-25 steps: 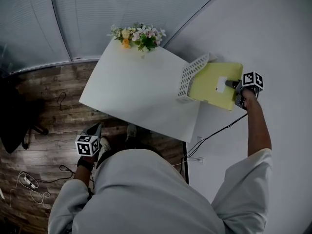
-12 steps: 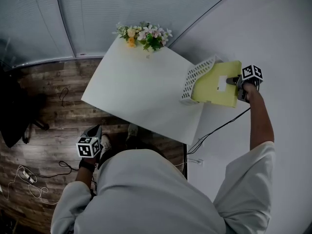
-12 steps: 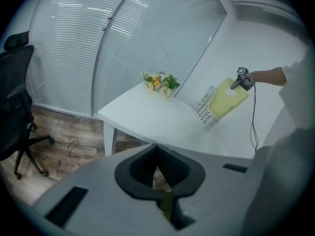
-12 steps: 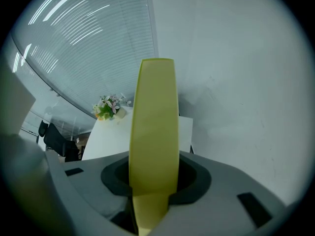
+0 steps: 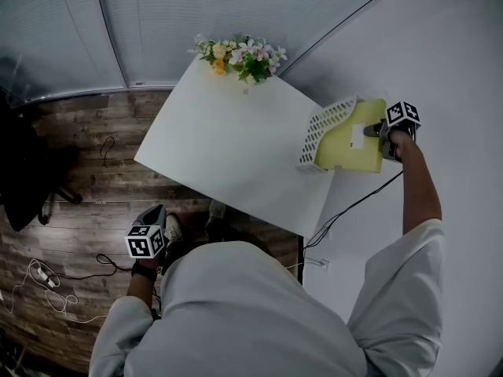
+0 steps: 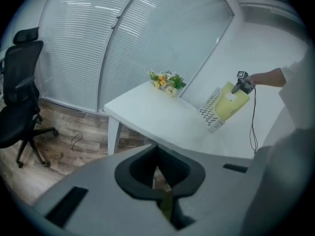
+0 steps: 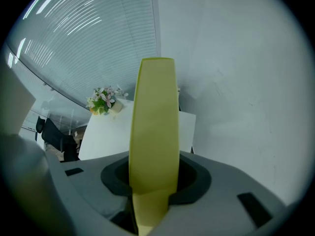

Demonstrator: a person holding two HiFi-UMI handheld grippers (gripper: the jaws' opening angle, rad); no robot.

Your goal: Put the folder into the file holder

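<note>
A yellow folder (image 5: 351, 141) with a white label stands on edge, its lower part inside the white perforated file holder (image 5: 324, 129) at the table's right edge. My right gripper (image 5: 377, 134) is shut on the folder's top edge and points down. In the right gripper view the folder (image 7: 154, 127) runs straight out from between the jaws and hides the holder. My left gripper (image 5: 151, 225) hangs low beside the person, off the table, with nothing in it. From the left gripper view, the folder (image 6: 231, 103) and holder (image 6: 211, 112) show far off.
The white table (image 5: 224, 144) carries a small pot of flowers (image 5: 242, 55) at its far corner. A white wall stands right behind the holder. A black cable (image 5: 354, 209) hangs below the table's edge. A black office chair (image 6: 19, 97) stands on the wooden floor at left.
My right gripper has come down and towards the holder with the folder, which now stands steeper and deeper in the holder. The left gripper has hardly moved.
</note>
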